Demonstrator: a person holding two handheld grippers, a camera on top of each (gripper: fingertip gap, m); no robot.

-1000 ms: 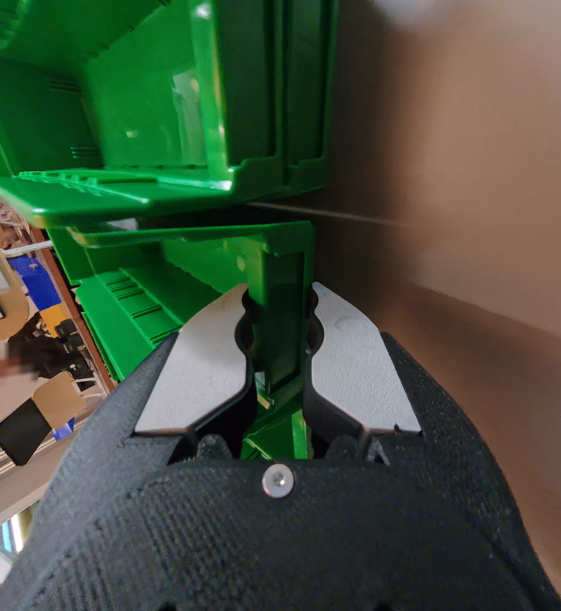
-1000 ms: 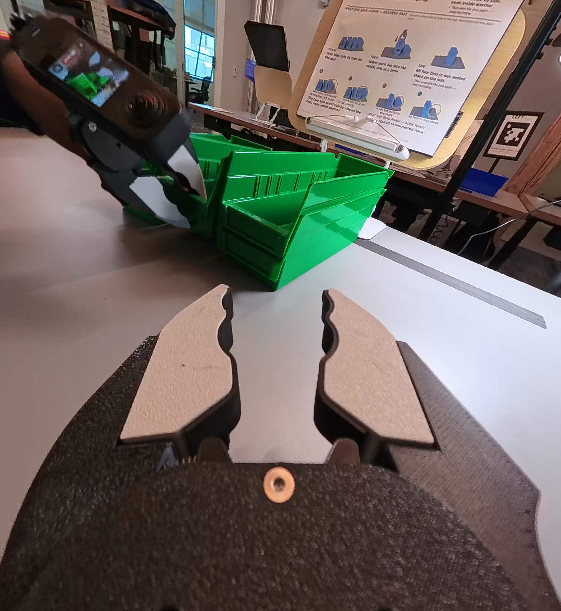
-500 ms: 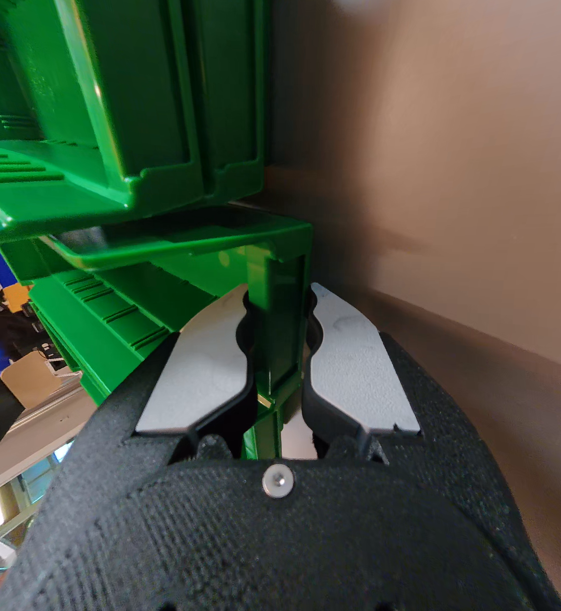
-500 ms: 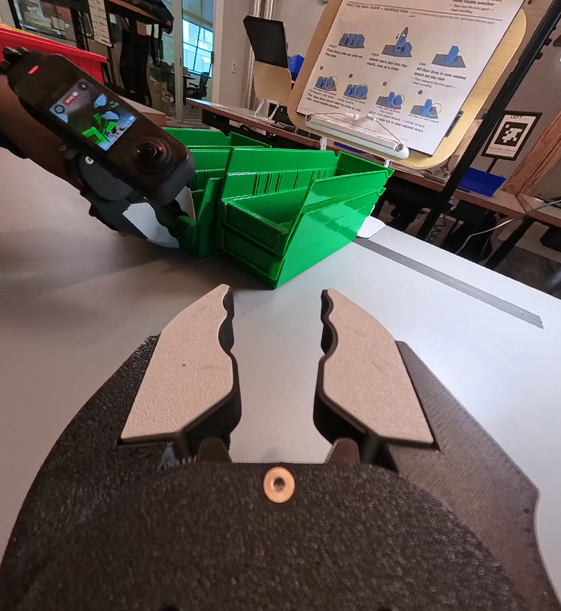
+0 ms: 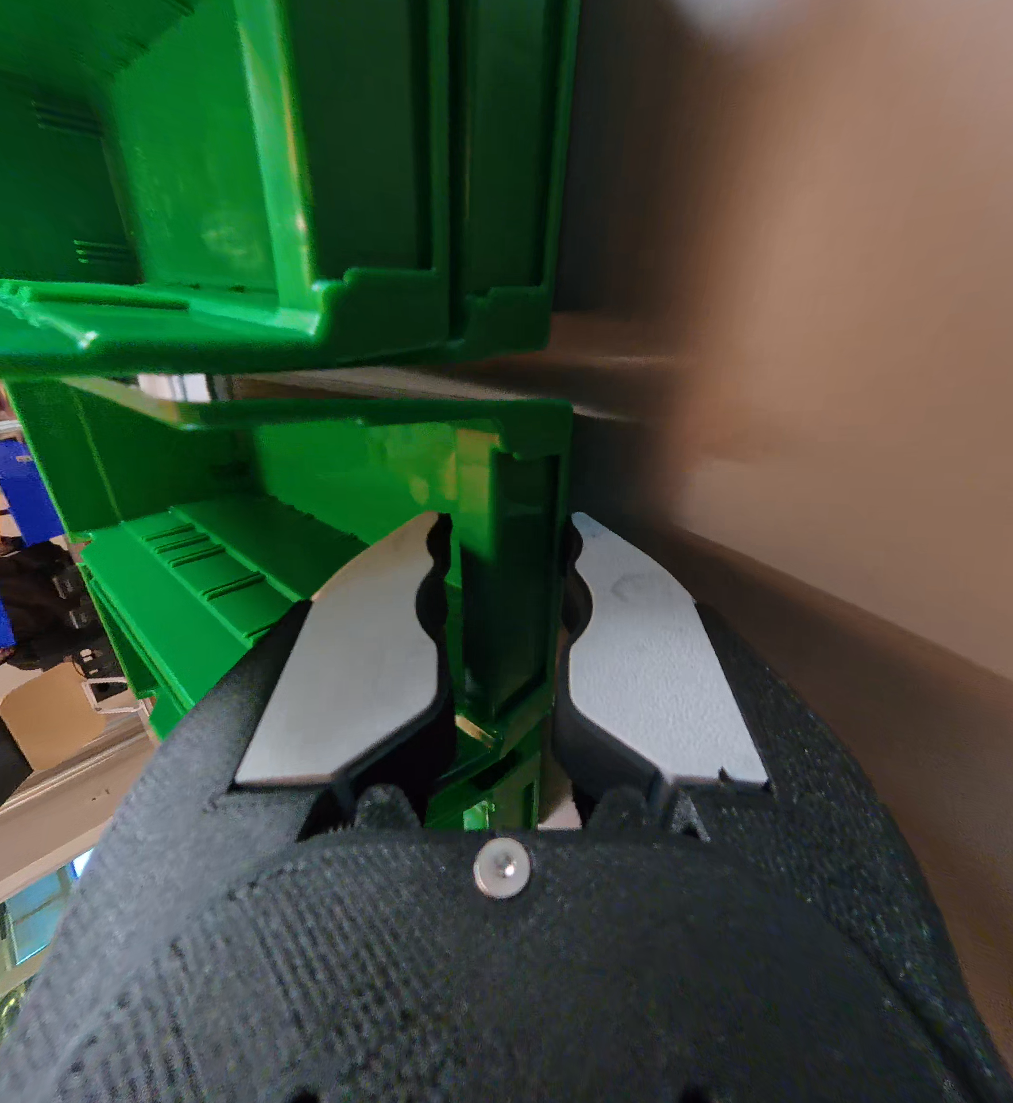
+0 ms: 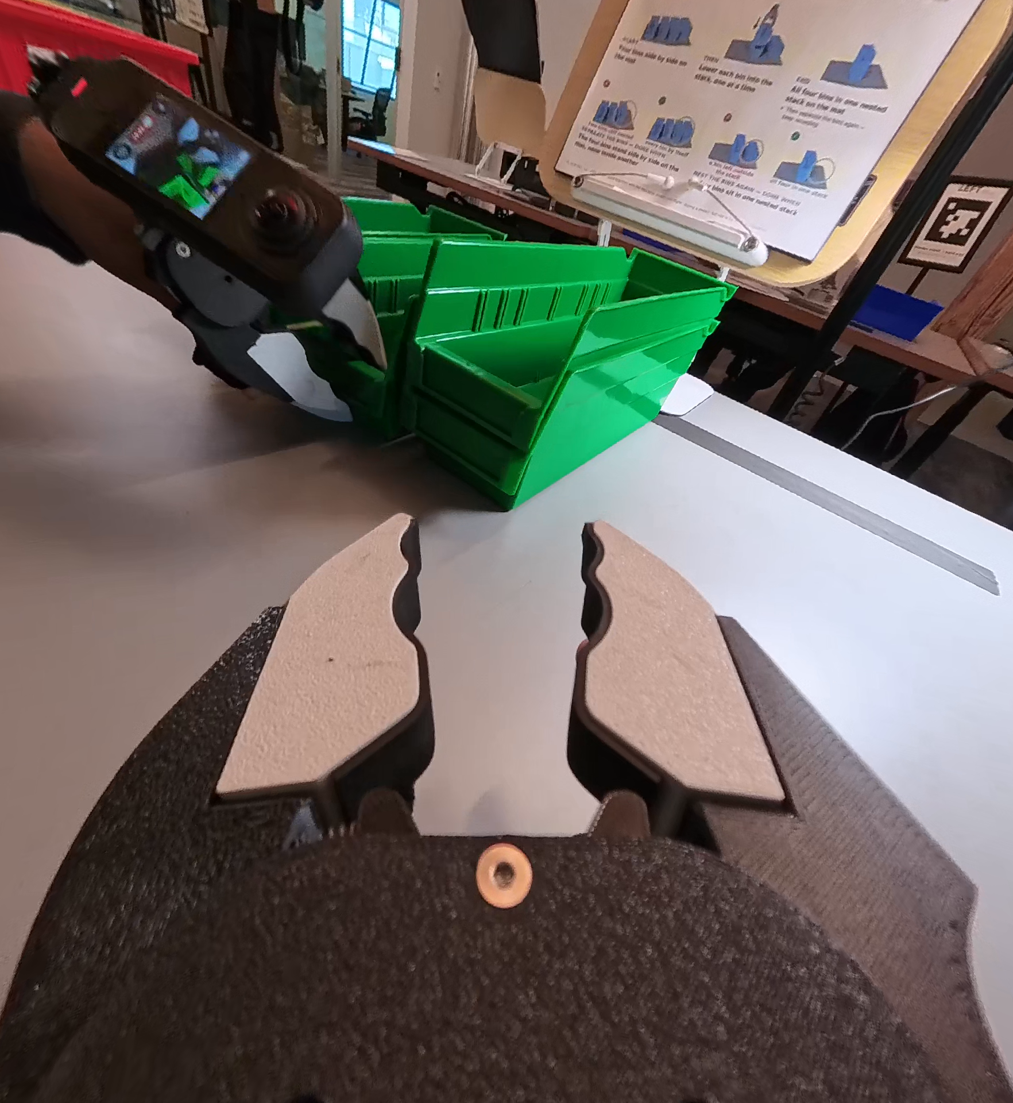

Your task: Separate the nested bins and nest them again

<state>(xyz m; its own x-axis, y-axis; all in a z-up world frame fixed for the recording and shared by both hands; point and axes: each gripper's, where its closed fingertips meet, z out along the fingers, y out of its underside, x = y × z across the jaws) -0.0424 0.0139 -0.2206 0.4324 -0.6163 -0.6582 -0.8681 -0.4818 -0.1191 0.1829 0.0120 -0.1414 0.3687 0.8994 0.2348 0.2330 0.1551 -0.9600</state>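
Note:
Green bins stand on the grey table (image 6: 731, 597). A nested stack (image 6: 552, 382) stands mid-table; it fills the top of the left wrist view (image 5: 313, 179). A single green bin (image 6: 385, 280) sits against the stack's left side. My left gripper (image 6: 361, 376) is shut on that bin's front wall (image 5: 373, 465), one finger inside and one outside, with the gripper (image 5: 507, 525) turned on its side. My right gripper (image 6: 498, 531) is open and empty, low over the table a little in front of the stack.
An instruction board (image 6: 760, 101) stands on a holder behind the bins. A dark tape strip (image 6: 820, 501) runs across the table to the right. A small white pad (image 6: 686, 397) lies behind the stack. Desks and a red bin (image 6: 74, 36) are farther back. The gap from one gripper's tips to the other's is roughly 25 cm.
My left gripper has come down and moved right with the green bin, bringing it close beside the nested stack. My right gripper has stayed open and almost still.

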